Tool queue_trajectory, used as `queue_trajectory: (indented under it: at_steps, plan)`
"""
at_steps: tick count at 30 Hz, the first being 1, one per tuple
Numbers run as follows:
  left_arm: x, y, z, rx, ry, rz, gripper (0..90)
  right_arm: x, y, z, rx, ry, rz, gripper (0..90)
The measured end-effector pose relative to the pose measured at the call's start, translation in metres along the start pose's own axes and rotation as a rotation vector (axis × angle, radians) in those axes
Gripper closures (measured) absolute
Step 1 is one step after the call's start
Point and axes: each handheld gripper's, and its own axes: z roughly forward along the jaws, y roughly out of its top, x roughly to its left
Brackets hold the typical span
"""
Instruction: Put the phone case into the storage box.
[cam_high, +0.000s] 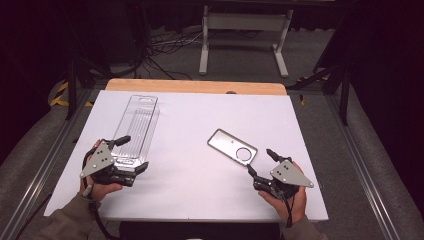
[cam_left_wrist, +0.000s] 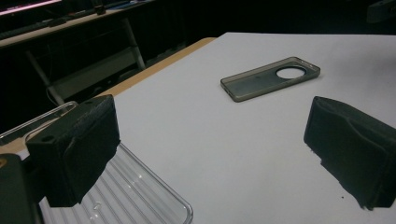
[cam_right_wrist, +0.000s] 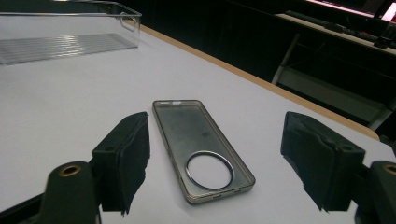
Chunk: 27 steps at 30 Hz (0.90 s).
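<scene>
While both jaws spread, phone case (cam_right_wrist: 201, 149) lies before right gripper (cam_high: 262, 162).

In the high view my left gripper (cam_high: 129, 155) sits over the near end of the clear plastic tray (cam_high: 136, 127), so that end is partly hidden under the jaws and the grey plate. My left hand (cam_high: 97, 189) shows only in part behind the gripper body, and my sleeves are cut by the bottom edge.

In my left gripper view the tray (cam_left_wrist: 135, 196) runs off the bottom and left edges, and my near jaw covers part of it.

In my right gripper view the tray (cam_right_wrist: 65, 28) is cut by the top and left edges. Small marks on the near rim of the smoky phone case (cam_right_wrist: 201, 149) — ports or buttons — are too small to tell. Dark background furniture stays blurred.
</scene>
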Motion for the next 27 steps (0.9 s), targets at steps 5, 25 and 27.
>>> queue_trajectory:
  at_steps: [5,25,27]
  plan:
    - [0.001,-0.002,0.002,0.007,-0.001,-0.023,5.3,-0.001,0.0,0.003,0.008,0.004,0.0,26.0]
    - [0.003,-0.005,0.002,0.012,0.005,-0.039,7.5,-0.011,0.028,0.047,0.032,0.045,0.04,33.3]
    - [0.002,-0.005,0.002,0.016,0.005,-0.033,7.5,-0.011,0.031,0.052,0.038,0.052,0.038,34.4]
